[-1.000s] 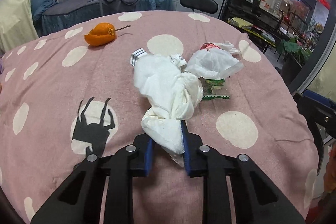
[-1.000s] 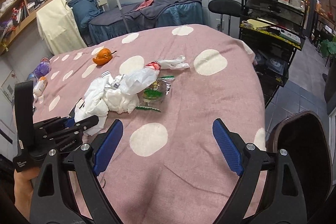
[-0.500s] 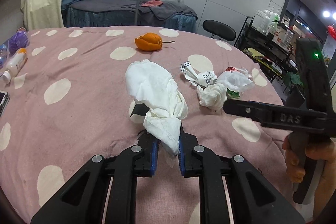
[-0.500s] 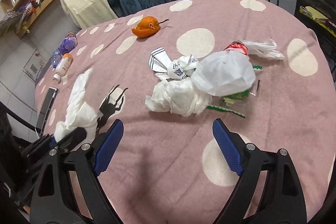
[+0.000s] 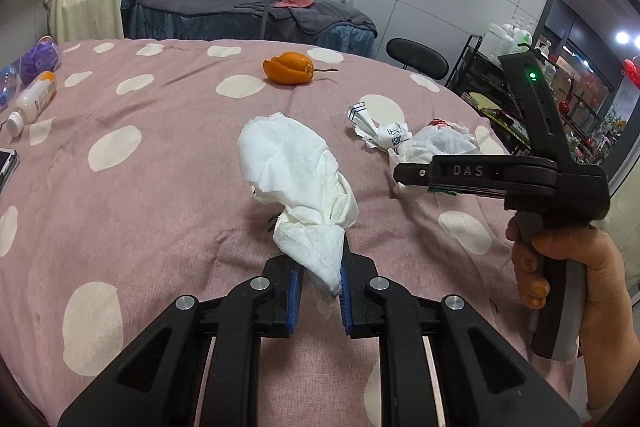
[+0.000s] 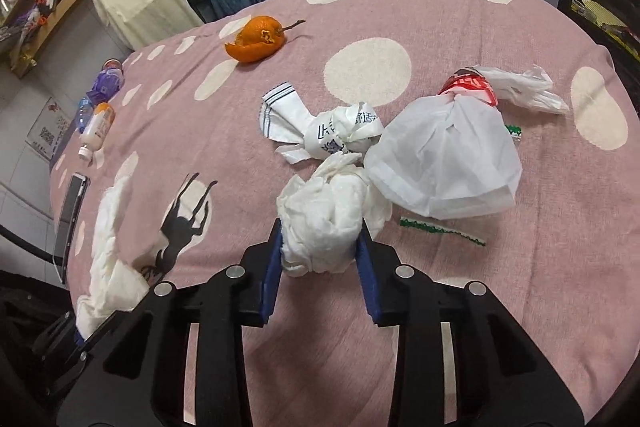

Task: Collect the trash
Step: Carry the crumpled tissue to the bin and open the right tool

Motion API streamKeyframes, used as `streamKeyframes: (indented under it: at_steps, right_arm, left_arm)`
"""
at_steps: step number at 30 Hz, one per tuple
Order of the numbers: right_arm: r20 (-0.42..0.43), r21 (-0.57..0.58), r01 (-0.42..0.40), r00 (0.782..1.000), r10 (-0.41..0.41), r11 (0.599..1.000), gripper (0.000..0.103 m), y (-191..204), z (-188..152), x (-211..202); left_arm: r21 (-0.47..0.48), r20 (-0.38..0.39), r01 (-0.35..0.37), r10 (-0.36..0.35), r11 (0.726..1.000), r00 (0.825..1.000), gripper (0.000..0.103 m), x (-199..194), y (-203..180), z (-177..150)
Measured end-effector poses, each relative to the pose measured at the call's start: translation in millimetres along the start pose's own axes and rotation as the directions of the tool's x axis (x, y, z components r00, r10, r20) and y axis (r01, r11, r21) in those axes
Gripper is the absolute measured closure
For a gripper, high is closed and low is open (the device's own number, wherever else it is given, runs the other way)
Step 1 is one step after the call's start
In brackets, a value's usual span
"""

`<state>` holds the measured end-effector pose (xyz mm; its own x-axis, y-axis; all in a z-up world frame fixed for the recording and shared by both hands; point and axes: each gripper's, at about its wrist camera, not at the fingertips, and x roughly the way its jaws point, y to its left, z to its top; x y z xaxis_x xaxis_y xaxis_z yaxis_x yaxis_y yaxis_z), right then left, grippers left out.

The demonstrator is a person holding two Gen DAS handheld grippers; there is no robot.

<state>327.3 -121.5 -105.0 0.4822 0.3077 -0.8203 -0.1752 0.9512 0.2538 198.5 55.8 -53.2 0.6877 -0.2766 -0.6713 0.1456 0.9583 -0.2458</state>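
Trash lies mid-table on the pink spotted cloth [image 6: 440, 307]: my left gripper [image 5: 319, 293] is clenched on one white tissue [image 5: 298, 183], my right gripper [image 6: 320, 259] has just been closing around a crumpled tissue wad [image 6: 326, 215], so I should squeeze firmly and lift straight, clear of the white plastic bag [image 6: 444, 163] touching its right.

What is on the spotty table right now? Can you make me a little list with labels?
table cover: pink cloth with cream dots
left gripper: shut on a white tissue
right gripper: just been closing, fingers around a crumpled tissue ball
other trash: printed paper wad, white plastic bag, green strip
orange peel: far side
table edge: bottles, phone
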Motion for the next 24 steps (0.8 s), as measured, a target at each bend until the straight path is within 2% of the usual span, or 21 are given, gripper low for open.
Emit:
streamKeyframes:
  at_steps: [5, 10, 13, 19, 24]
  right_arm:
    - [0.061, -0.051, -0.034, 0.997, 0.037, 0.998, 0.069, 7.1, -26.0, -41.5]
    - [0.142, -0.083, -0.009, 0.990, 0.021, 0.997, 0.068, 4.0, -48.2, -79.7]
    - [0.193, -0.090, 0.041, 0.981, -0.023, 0.995, 0.068, -3.5, -60.2, -97.7]
    - [0.236, -0.028, 0.047, 0.971, -0.039, 0.999, 0.068, -31.1, -78.5, -124.8]
    - [0.284, 0.027, 0.082, 0.955, -0.086, 0.996, 0.068, -53.9, -93.6, -148.5]
  left_arm:
    - [0.003, 0.020, 0.013, -0.013, 1.000, 1.000, 0.088, -7.4, -6.0, -3.0]
    - [0.013, 0.034, 0.029, -0.029, 1.000, 0.999, 0.088, -13.2, -17.4, -5.4]
    - [0.024, 0.040, 0.036, -0.037, 0.999, 0.999, 0.088, -15.8, -25.7, -5.7]
    - [0.045, 0.050, 0.057, -0.059, 0.997, 0.997, 0.088, -19.6, -44.5, -7.0]
    - [0.074, 0.056, 0.091, -0.095, 0.993, 0.994, 0.088, -20.7, -66.6, -7.4]
